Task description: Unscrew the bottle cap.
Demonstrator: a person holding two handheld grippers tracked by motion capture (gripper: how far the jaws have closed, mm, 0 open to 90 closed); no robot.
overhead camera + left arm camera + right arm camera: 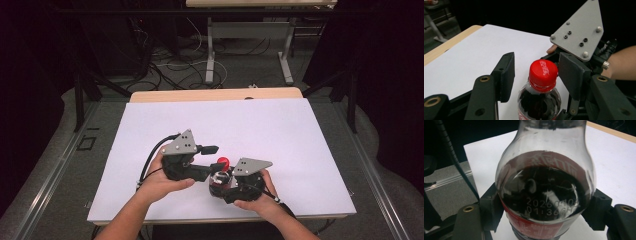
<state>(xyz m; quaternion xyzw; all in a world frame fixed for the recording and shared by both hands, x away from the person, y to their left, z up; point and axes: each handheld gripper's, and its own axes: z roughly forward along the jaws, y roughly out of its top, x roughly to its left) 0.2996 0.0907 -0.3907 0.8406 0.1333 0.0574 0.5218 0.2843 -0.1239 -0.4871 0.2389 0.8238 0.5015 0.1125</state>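
So far my right tongs [223, 188] clamp the cola bottle [545, 192] upright at the near edge of the white table [260, 130], while my left tongs [536, 75] stand open around its red cap [543, 71], which looks on and still to unscrew.

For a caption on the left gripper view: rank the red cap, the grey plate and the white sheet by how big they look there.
1. white sheet
2. grey plate, though it sits near the camera
3. red cap
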